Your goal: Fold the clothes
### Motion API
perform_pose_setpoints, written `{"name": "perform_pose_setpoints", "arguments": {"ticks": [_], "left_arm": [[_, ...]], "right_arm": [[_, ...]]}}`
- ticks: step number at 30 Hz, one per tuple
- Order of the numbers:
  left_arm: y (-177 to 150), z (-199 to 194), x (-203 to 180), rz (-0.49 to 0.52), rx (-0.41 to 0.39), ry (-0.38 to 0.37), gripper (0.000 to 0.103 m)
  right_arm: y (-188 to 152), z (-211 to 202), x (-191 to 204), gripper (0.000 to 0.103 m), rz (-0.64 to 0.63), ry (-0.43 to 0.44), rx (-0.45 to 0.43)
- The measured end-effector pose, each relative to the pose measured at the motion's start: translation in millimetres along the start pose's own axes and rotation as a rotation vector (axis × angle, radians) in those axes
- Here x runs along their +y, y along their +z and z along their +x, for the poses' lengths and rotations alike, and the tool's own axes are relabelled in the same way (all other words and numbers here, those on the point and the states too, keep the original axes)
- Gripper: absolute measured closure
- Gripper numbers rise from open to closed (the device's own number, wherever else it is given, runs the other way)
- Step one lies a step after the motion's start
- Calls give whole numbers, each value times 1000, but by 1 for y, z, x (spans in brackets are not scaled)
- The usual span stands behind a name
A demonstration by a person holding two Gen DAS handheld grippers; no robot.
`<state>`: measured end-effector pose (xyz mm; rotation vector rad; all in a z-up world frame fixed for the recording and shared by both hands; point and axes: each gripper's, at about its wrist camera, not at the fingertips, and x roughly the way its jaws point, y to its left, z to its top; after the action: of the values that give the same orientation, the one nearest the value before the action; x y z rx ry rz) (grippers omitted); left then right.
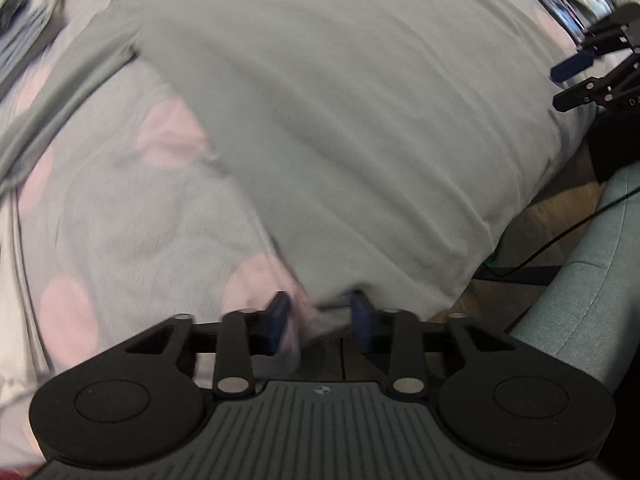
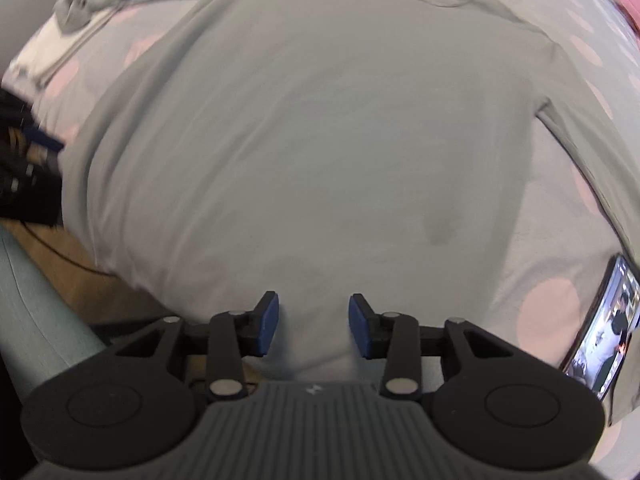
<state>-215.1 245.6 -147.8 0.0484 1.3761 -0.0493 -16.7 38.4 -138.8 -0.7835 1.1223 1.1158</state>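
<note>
A grey long-sleeved shirt (image 1: 340, 128) lies spread flat on a bed cover (image 1: 120, 220) of grey with pink dots. My left gripper (image 1: 320, 318) is open at the shirt's near hem corner, with the fabric edge just ahead of its blue pads. In the right wrist view the shirt (image 2: 320, 140) fills the frame. My right gripper (image 2: 314, 326) is open too, low over the hem, with cloth showing between its fingers. Each gripper appears in the other's view: the right gripper (image 1: 580, 68) at the far right, the left gripper (image 2: 36, 140) blurred at the left edge.
A phone (image 2: 604, 328) with a lit screen lies on the bed cover (image 2: 552, 308) to the right of the shirt. A pale teal upholstered seat (image 1: 592, 280) stands beside the bed. A black cable (image 1: 560, 240) runs over the wooden floor (image 2: 80, 272) below.
</note>
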Motion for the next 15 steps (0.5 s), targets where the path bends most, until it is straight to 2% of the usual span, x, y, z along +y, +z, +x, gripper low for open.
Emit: {"name": "perform_pose_setpoints", "arguments": {"ticks": [4,9,12,15], "left_arm": [[8,-3,-14,81,-40,-20,94],[22,-18,-18,66,-132,-161,94],[34,-20,-25,81,-164,-204,94],[35,-23,-27,85,-172,-210,94]], "right_arm": [[-3,5,7,52,-38,-17,15],[-1,6,5,51,-41,-16,15],[2,8,3,51,-40,-16,21],[5,9,4,49,-51,-21,21]]}}
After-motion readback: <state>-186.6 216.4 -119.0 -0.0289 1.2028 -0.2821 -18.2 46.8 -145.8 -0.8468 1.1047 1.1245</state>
